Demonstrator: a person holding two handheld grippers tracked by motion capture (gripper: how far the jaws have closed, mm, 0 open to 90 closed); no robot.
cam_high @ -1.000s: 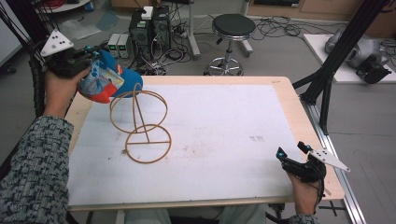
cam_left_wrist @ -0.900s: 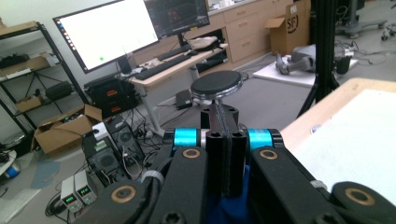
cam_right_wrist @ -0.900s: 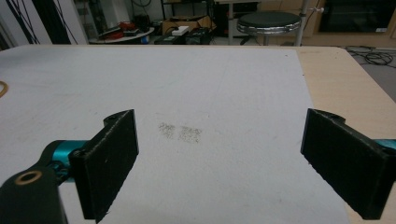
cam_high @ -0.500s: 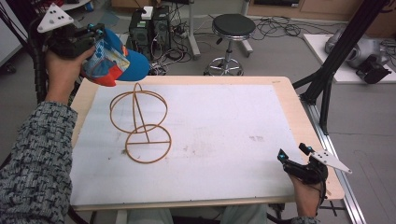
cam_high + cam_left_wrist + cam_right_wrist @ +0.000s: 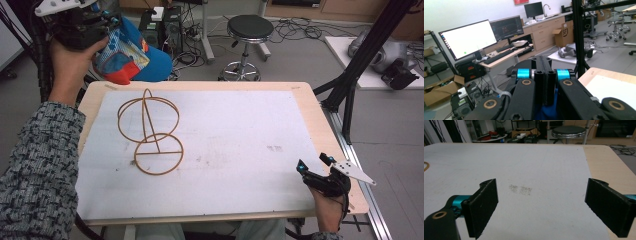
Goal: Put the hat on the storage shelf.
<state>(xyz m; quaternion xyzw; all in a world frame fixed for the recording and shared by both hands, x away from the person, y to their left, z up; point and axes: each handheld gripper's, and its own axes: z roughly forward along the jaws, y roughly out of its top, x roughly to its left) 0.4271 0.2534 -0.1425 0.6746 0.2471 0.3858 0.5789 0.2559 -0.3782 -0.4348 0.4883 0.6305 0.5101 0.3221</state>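
One cap point(image 5: 131, 52) and one wire stand point(image 5: 150, 132) are showing: the left gripper point(image 5: 97, 22), jaws clenched on the cap, is holding it higher and farther beyond the table's point(image 5: 320, 120) far-left corner than before, while the right gripper point(image 5: 314, 167) is resting with its jaws spread wide.

Wooden table point(image 5: 325, 125) w/ a white sheet point(image 5: 240, 135) covering most of it; wire stand point(image 5: 150, 132) sits on sheet's left part, faint smudge point(image 5: 274, 148) toward right.
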